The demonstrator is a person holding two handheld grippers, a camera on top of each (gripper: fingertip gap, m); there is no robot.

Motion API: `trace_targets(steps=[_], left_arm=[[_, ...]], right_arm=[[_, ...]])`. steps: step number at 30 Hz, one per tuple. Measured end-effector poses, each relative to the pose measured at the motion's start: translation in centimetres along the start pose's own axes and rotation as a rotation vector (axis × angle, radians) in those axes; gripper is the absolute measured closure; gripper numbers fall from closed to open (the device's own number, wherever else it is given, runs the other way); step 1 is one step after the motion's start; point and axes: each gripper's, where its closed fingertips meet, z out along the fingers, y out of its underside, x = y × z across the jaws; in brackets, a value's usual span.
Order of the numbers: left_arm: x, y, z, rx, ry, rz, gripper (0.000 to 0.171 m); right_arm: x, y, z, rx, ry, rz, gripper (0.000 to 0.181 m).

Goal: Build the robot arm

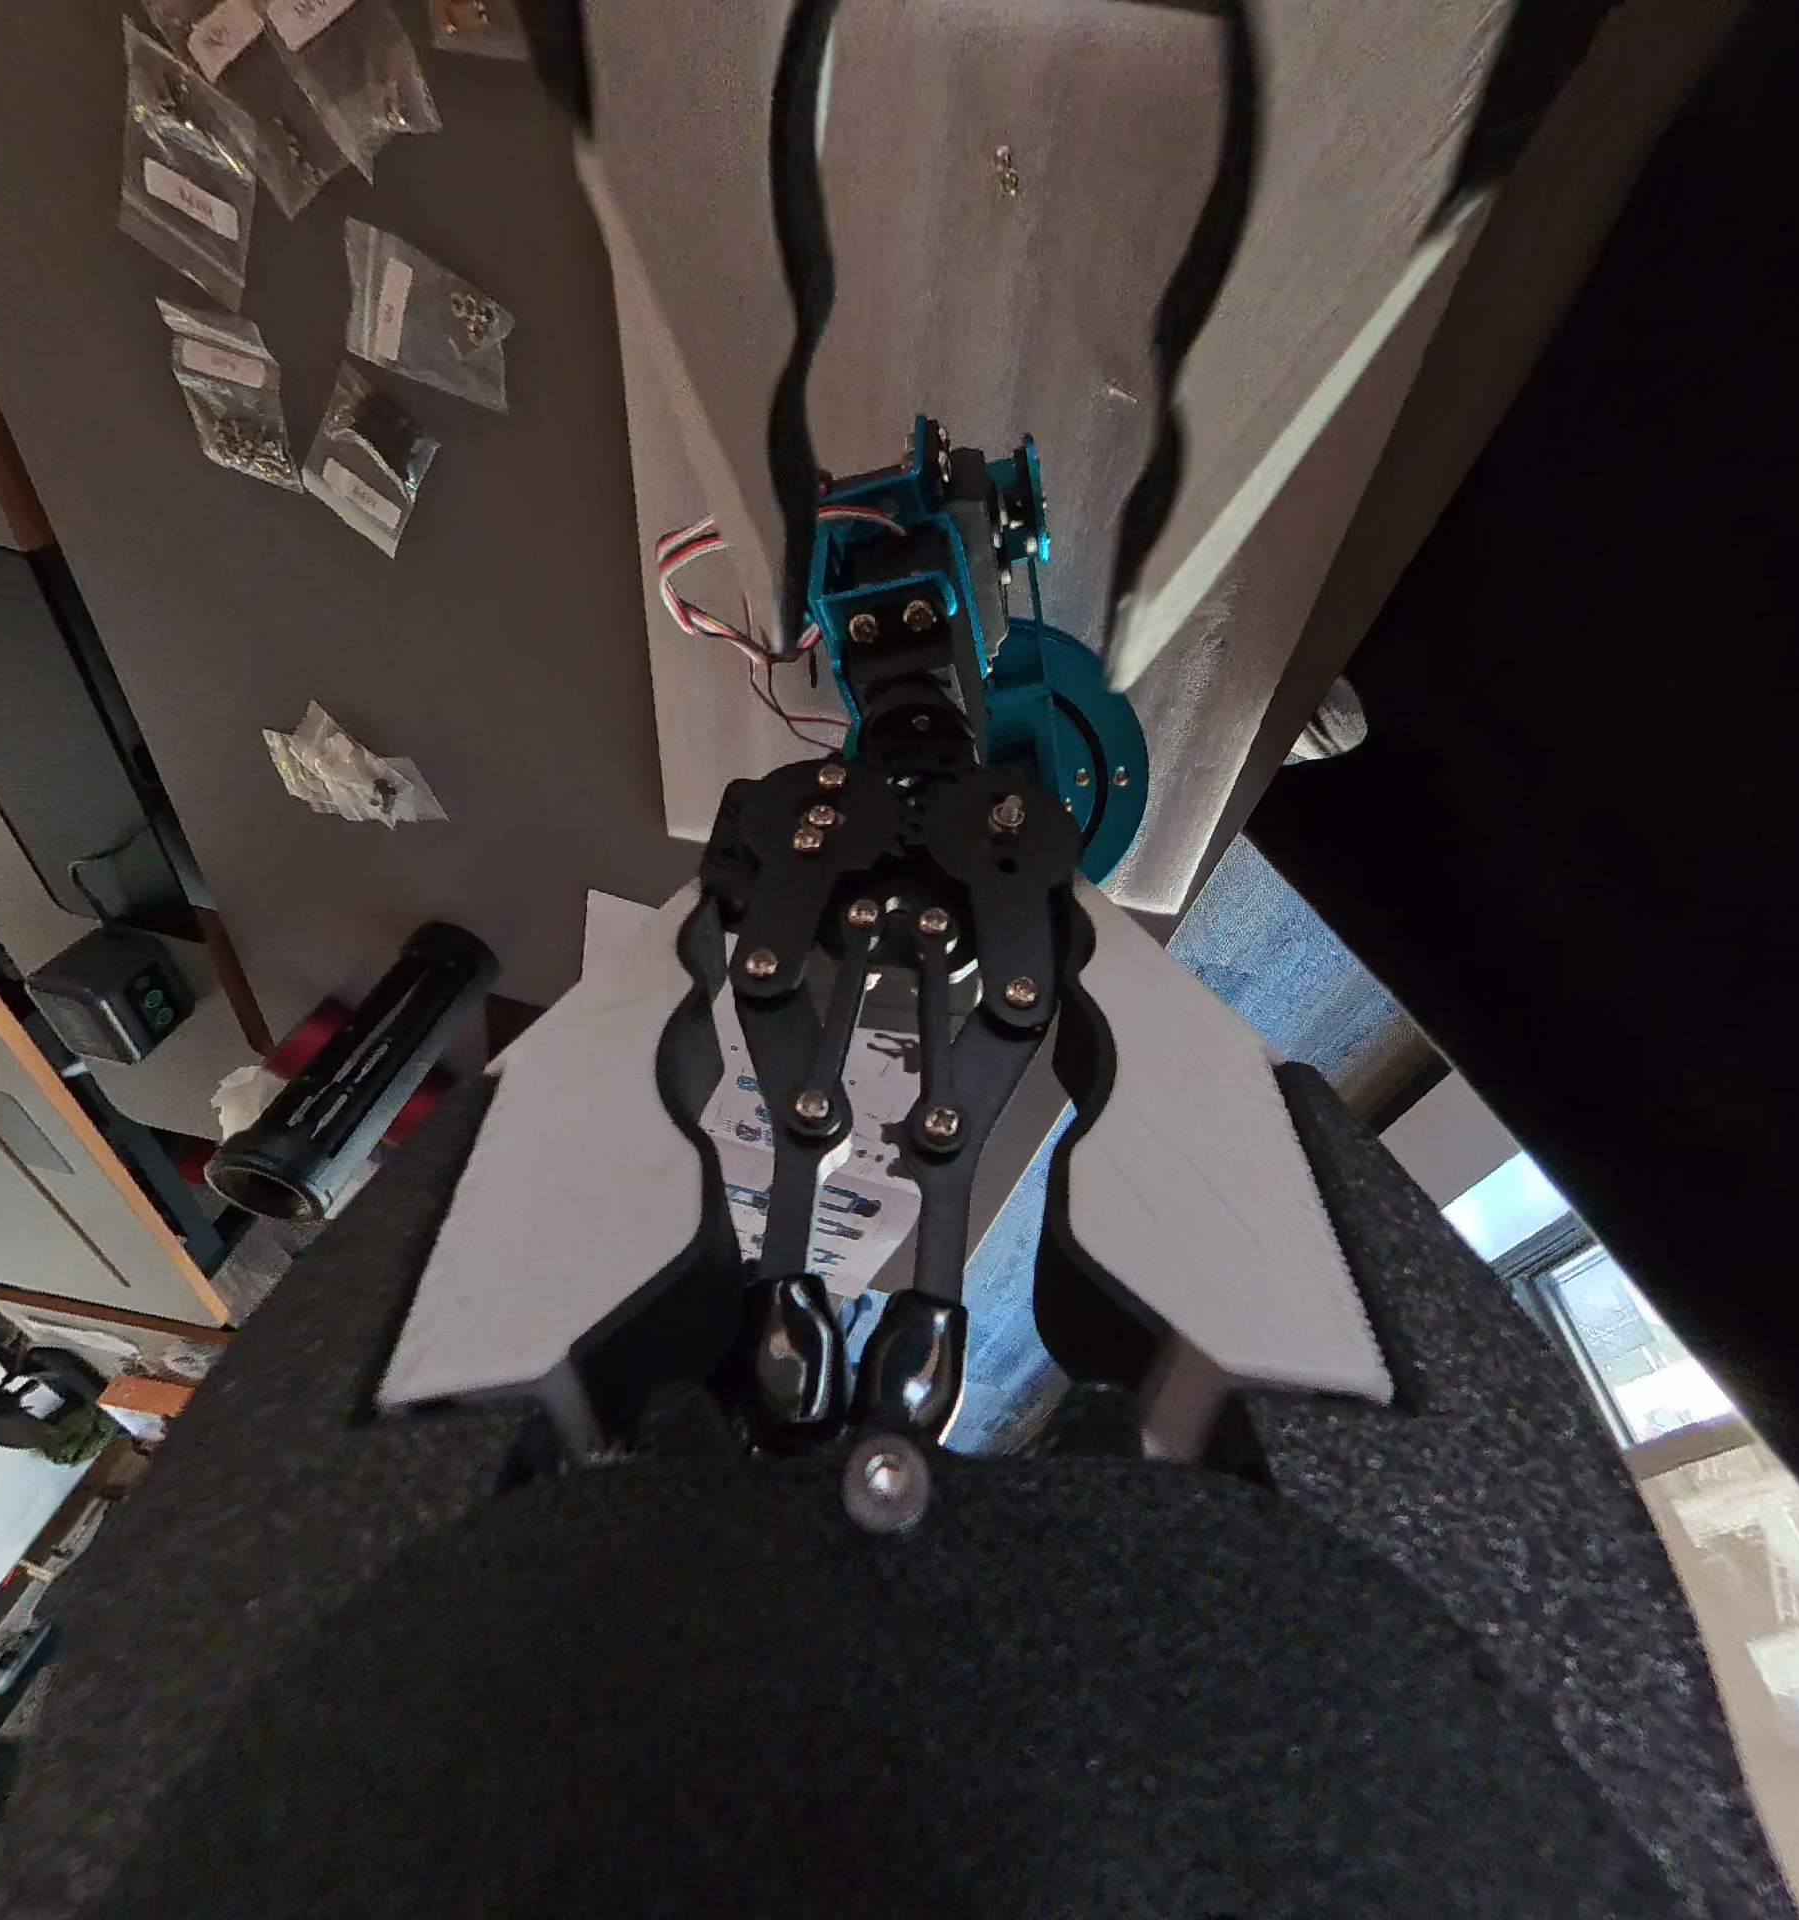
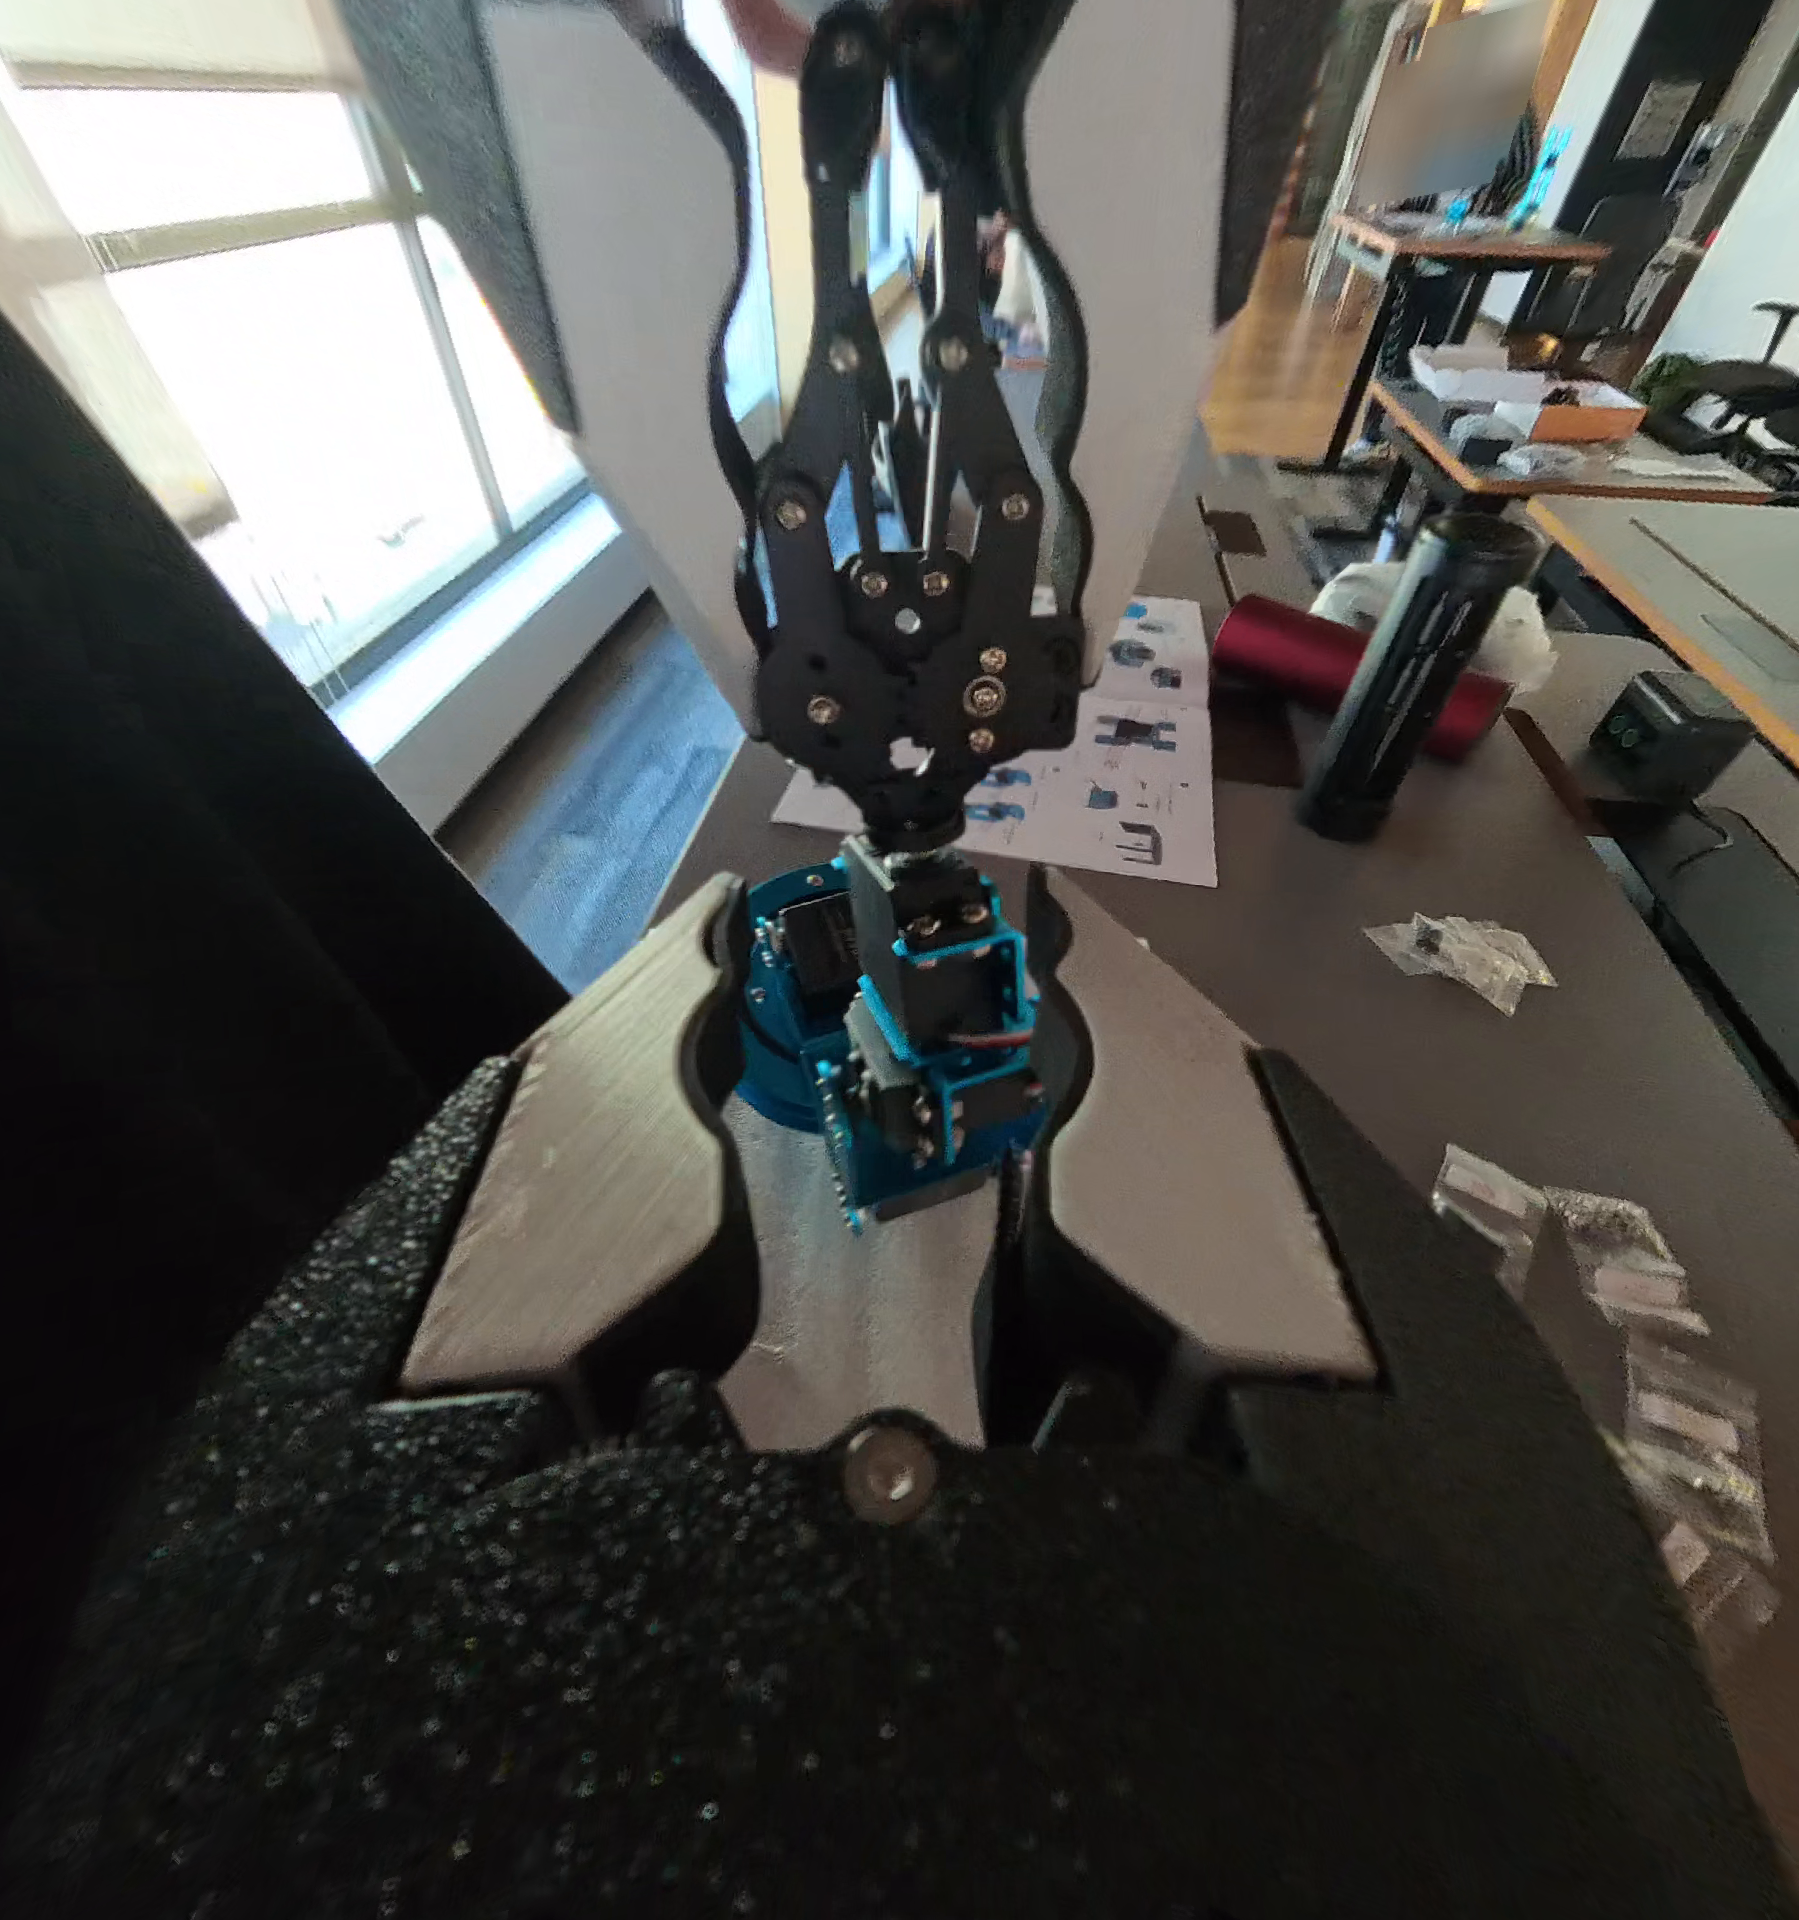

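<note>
Small robot arm (image 2: 905,935), clamped by both hand-held grippers, above grey desk (image 2: 1446,1091).

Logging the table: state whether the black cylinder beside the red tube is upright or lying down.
Upright: the black cylinder stands on its end on the table, the red tube lying behind it.

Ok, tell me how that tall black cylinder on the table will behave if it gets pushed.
The black cylinder stands upright, tall on a narrow base, so a high push would probably tip it. Being round, it would likely roll once down. Its glossy wall may be slippery.
</note>
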Motion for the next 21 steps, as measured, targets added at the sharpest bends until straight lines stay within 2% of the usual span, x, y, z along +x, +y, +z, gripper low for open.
trace_targets(steps=[3,7,12,21], left_arm=[[-0.1,0.7,0.0,0.024,0.006,-0.006,0.108],[-0.1,1.2,0.1,0.050,0.021,-0.001,0.108],[-0.5,1.4,0.2,0.064,0.019,-0.010,0.108],[-0.9,1.3,0.5,0.134,0.054,-0.062,0.108]], right_arm=[[0.0,-0.6,2.4,-0.021,-0.059,-0.021,0.144],[0.4,-0.8,3.0,-0.079,-0.075,-0.052,0.161],[0.7,-0.9,3.3,-0.134,-0.135,0.026,0.161],[1.1,-0.7,3.3,-0.106,-0.240,0.034,0.162]])
